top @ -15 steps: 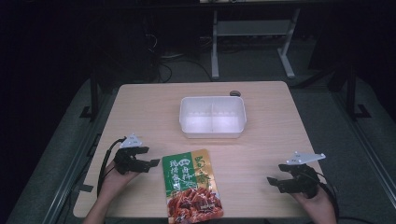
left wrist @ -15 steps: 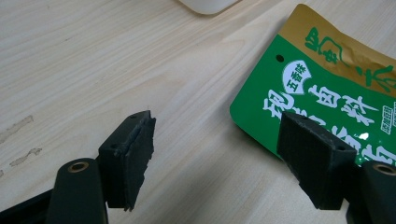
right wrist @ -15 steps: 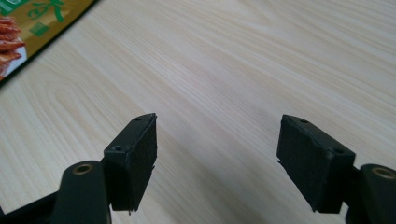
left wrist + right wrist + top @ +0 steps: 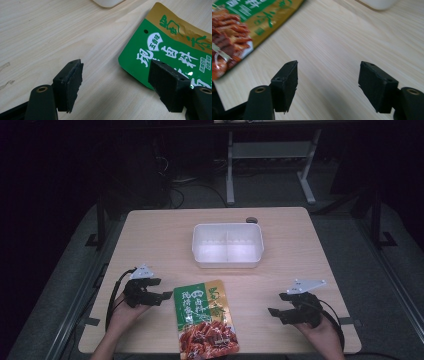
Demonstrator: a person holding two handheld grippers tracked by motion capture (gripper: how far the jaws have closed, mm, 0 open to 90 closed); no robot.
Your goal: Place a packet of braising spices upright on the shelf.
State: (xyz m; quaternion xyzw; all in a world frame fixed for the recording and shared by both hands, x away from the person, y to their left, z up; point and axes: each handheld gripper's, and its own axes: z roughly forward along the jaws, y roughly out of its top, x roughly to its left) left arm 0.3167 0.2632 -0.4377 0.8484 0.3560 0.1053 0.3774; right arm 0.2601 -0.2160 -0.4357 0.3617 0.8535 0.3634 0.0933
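A: From the high view, your left tongs (image 4: 159, 296) sit just beside the left edge of the snack pouch (image 4: 206, 318), jaws spread wide with nothing between them. The pouch lies flat on the surface (image 4: 150, 240), near your edge, with the white tub (image 4: 228, 245) well apart beyond it.

B: And your right tongs (image 4: 281, 309)?

A: Also wide and empty, off to the pouch's right with bare wood between. The risk there is small; the left side is where it could slip.

B: In the left gripper view, one jaw already hangs over the green corner of the pouch (image 4: 172, 45) and the other over bare wood. The film lies flat, so if you close from above you may only pinch air or skid the pouch sideways.

A: Get a jaw under the edge, or the glossy film will likely slide out.

B: In the right gripper view the pouch (image 4: 242, 22) is off to the upper left, outside the jaws. Closing now would catch nothing, and reaching across could shove it towards your edge of the surface.
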